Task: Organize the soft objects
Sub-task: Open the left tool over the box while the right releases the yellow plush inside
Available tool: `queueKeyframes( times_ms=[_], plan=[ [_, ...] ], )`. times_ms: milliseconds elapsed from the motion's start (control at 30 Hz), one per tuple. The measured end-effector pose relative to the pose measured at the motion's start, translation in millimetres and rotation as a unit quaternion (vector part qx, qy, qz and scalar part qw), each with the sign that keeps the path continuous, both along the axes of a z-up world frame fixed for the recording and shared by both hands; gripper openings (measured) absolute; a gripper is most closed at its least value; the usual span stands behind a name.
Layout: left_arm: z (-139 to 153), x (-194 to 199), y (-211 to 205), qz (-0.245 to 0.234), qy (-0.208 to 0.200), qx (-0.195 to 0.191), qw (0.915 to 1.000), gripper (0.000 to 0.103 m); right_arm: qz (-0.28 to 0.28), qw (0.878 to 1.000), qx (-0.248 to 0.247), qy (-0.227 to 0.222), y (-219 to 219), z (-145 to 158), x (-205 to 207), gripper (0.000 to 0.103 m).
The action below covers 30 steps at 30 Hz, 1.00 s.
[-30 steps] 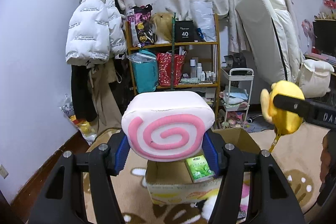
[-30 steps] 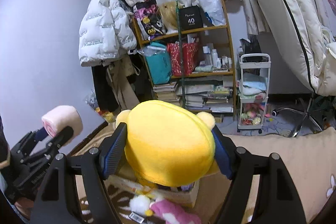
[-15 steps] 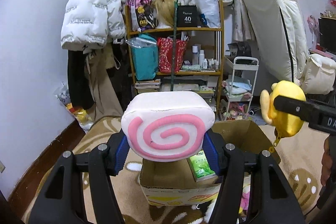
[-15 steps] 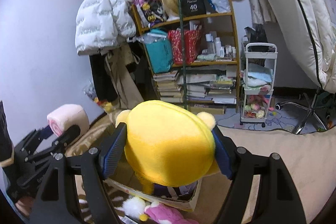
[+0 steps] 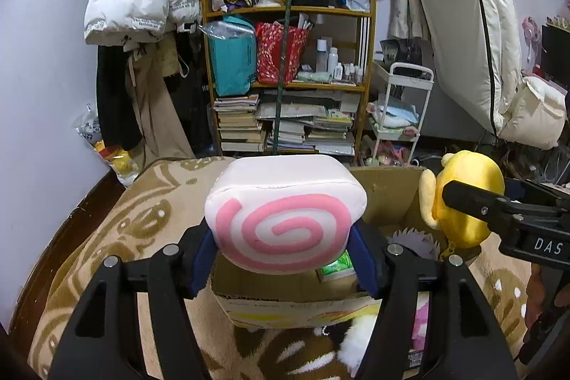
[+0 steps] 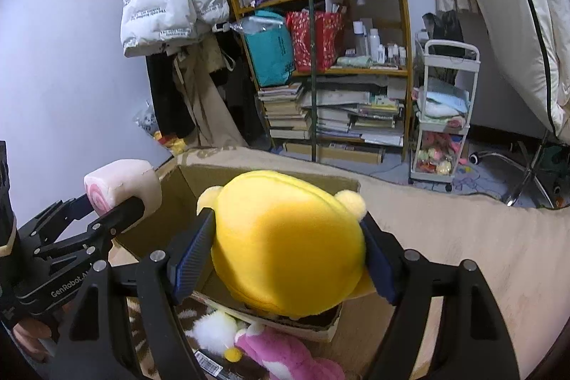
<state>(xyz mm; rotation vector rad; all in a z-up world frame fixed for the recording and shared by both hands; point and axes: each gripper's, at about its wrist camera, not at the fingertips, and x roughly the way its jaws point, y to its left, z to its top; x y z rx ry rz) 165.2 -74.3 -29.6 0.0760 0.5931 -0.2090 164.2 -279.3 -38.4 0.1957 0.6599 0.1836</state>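
Note:
A pink-and-white swirl roll plush (image 5: 285, 219) sits between the blue pads of my left gripper (image 5: 283, 260), which hangs over the near edge of an open cardboard box (image 5: 388, 198). The jaws are opening, but the pads still touch the plush's sides. My right gripper (image 6: 285, 255) is shut on a round yellow plush (image 6: 288, 237), held above the box (image 6: 171, 198). From the left wrist view, the yellow plush (image 5: 466, 173) hangs over the box's right side. From the right wrist view, the swirl plush (image 6: 121, 180) is at the box's left.
A green packet (image 5: 336, 267) lies inside the box. A white plush (image 6: 210, 330) and a pink plush (image 6: 285, 355) lie on the patterned rug (image 5: 142, 219) in front of the box. A crowded shelf (image 5: 285, 84), a white trolley (image 5: 399, 116) and hanging coats stand behind.
Both grippers have sunk and tipped down toward the box, which now fills more of each view. The left gripper's pads stand a little wider around the swirl plush.

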Motion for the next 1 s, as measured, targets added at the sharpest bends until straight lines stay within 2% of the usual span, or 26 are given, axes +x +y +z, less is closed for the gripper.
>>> queueKeyframes(
  times_ms=[467,633,733,867,1000],
  plan=[
    [-9,4,3,0.007,0.032,0.005,0.9995,0.074,-0.011,0.999,0.034,0.029,-11,-10,3,0.086],
    [-4,-3,6,0.006,0.007,-0.001,1.0000,0.095,-0.010,0.998,0.049,0.033,-14,-11,3,0.087],
    [-3,-5,4,0.005,0.003,0.009,0.9999,0.097,0.001,0.998,0.054,0.030,-11,-9,1,0.089],
    [-7,-4,0,0.008,0.010,0.033,0.9994,0.097,-0.005,0.999,0.041,0.028,-6,-6,-1,0.102],
    [-10,-5,2,0.011,0.024,0.039,0.9989,0.097,-0.001,0.998,0.047,0.040,-5,-8,-6,0.103]
  ],
)
